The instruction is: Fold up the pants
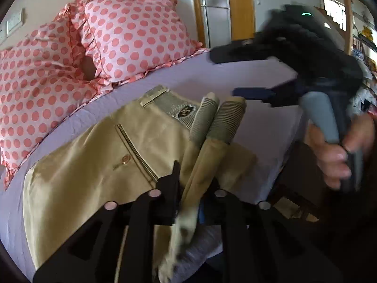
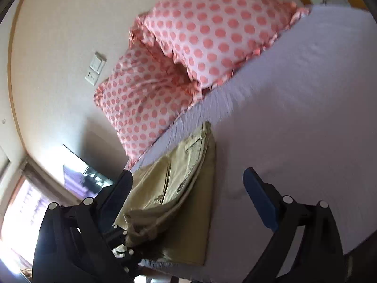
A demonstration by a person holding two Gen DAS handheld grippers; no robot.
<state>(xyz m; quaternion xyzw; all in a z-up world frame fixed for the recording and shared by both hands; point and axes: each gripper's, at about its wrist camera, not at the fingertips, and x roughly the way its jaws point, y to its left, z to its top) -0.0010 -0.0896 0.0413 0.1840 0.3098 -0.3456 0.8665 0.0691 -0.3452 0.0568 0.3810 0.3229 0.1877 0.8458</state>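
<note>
1. The tan pants (image 1: pixel 99 151) lie on the lilac bed (image 1: pixel 212 75), waistband toward the pillows, with the leg ends doubled back over the seat.
2. The left gripper (image 1: pixel 195 188) is clamped on a raised fold of the pant legs.
3. The right gripper (image 2: pixel 188 191) hangs above the bed beside the pants, jaws spread wide, holding nothing.
4. Two pink dotted pillows (image 1: pixel 132 33) rest at the head of the bed.

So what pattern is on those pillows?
Pink polka dots on white, with frilled edges; the pillows show best in the left wrist view.
</note>
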